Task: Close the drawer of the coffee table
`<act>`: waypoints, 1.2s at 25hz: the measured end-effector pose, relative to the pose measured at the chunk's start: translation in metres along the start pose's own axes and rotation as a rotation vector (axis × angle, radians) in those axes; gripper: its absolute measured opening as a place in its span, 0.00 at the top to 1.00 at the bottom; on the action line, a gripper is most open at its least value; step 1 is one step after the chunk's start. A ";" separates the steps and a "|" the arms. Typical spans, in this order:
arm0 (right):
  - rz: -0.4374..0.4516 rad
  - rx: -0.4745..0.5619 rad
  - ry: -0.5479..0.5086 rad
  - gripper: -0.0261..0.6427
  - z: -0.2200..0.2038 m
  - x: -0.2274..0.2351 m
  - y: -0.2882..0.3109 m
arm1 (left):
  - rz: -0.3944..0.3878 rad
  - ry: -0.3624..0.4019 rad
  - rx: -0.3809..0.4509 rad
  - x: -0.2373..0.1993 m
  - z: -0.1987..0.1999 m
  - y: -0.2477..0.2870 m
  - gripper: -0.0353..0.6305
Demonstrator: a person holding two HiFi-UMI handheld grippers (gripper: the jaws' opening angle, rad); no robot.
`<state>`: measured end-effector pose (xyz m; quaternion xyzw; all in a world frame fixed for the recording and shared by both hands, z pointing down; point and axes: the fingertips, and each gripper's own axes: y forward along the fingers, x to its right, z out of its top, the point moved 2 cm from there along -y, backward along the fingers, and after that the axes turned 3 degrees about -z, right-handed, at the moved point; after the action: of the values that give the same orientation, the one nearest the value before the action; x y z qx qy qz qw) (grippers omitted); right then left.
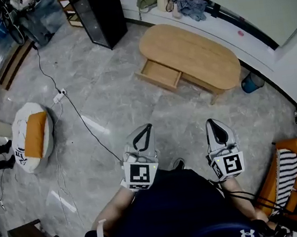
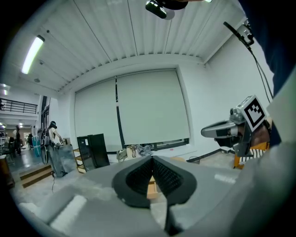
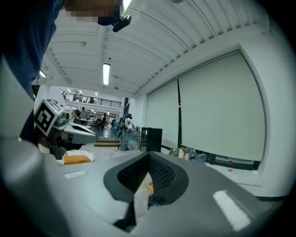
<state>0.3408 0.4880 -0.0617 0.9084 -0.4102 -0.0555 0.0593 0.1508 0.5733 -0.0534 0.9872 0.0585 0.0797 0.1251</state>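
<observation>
The drawer [image 1: 160,74] stood pulled out on the near side of the oval coffee table [image 1: 194,55], well apart from the person across the grey floor. The step looked like a walk up, then a tip set square on the middle of the drawer front and a straight push so it wouldn't skew. The left gripper [image 1: 146,127] and right gripper [image 1: 212,122] hung at the waist, jaws pressed fully together, holding and touching nothing.

You get a bright, even head view, pale glare streaks on the floor [image 1: 96,125], weak shadow under the table [image 1: 189,55], edges bowed by fisheye, both gripper views ringed in black, ceiling tube [image 2: 33,53] blown out, close foreground blurred.
</observation>
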 end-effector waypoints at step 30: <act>-0.031 -0.072 0.044 0.96 0.002 0.057 0.175 | 0.062 -0.087 -0.055 -0.139 -0.022 0.113 0.94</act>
<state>0.2486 0.3304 -0.0395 0.9128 -0.3926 -0.0512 0.1001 0.0218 0.4508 -0.0230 0.9873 0.0203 0.0422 0.1520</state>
